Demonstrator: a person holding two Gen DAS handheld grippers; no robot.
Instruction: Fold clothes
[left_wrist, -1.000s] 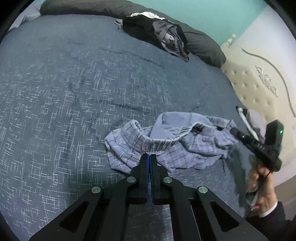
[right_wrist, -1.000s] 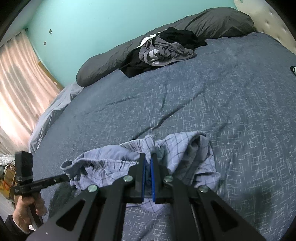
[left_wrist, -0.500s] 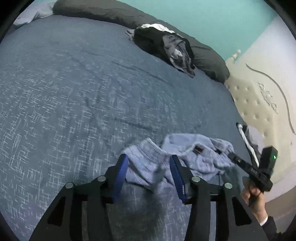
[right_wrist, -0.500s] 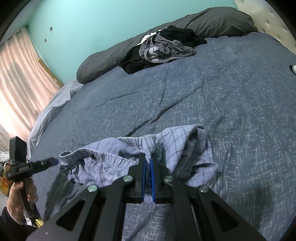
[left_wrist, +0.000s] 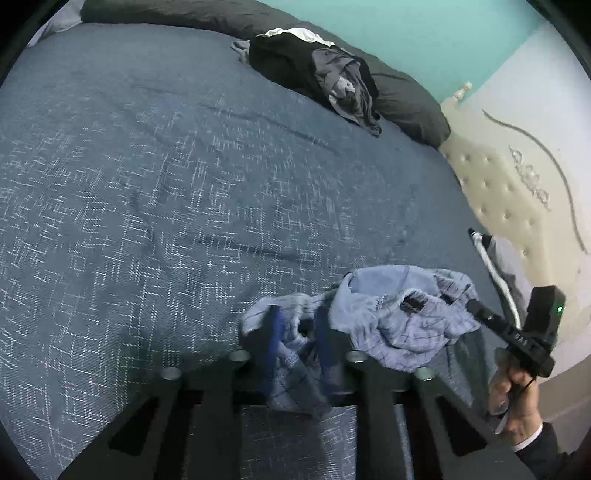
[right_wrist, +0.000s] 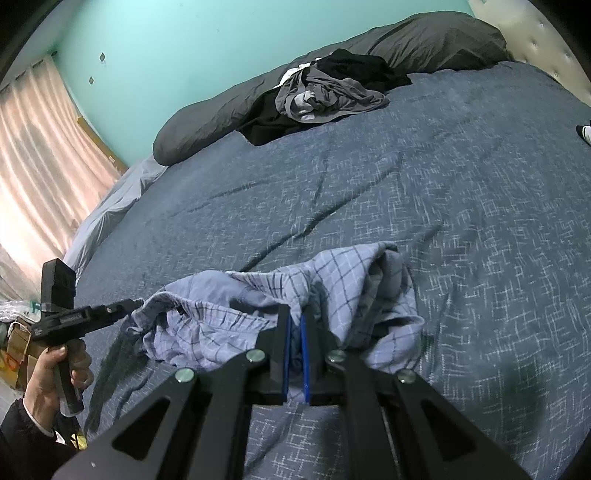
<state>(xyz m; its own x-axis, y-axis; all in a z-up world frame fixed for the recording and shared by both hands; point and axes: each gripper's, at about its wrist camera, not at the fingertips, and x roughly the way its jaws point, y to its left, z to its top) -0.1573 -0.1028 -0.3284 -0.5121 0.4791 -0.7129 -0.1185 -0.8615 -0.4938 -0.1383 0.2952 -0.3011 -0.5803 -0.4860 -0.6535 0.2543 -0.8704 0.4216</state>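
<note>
Turquoise walls back a wide bed (right_wrist: 461, 192) covered by a dark blue spread flecked with white, and the account runs from its left side across to its right. Furthest left in the right wrist view hang pinkish curtains (right_wrist: 40, 155), with a pale sheet edge (right_wrist: 110, 206) trailing off the bed's corner below them. Near them a hand (right_wrist: 48, 373) holds the left gripper (right_wrist: 129, 304), its tip at the left edge of the plaid shorts (right_wrist: 332, 280). From its own camera the left gripper (left_wrist: 299, 339) appears blurred; its blue-padded fingers (left_wrist: 275, 332) stand apart with a fold of the shorts' cloth between them, and whether they press on it I cannot tell. The plaid shorts (left_wrist: 402, 321), pale blue with a dark check, lie crumpled on the near part of the bed, bunched rather than flat, with the waistband gathered along the near edge. Just right of centre the right gripper (right_wrist: 294, 332) has its blue pads (right_wrist: 284, 343) drawn close together, pinching a gathered bit of the shorts' fabric. At the far side of the bed a long dark grey pillow (right_wrist: 436, 40) runs along the wall, and a heap of black and grey clothes (right_wrist: 325, 92) rests against it. Furthest right stands a cream tufted headboard (left_wrist: 509, 184), and the person's right hand (left_wrist: 517, 402) grips the right gripper's handle.
</note>
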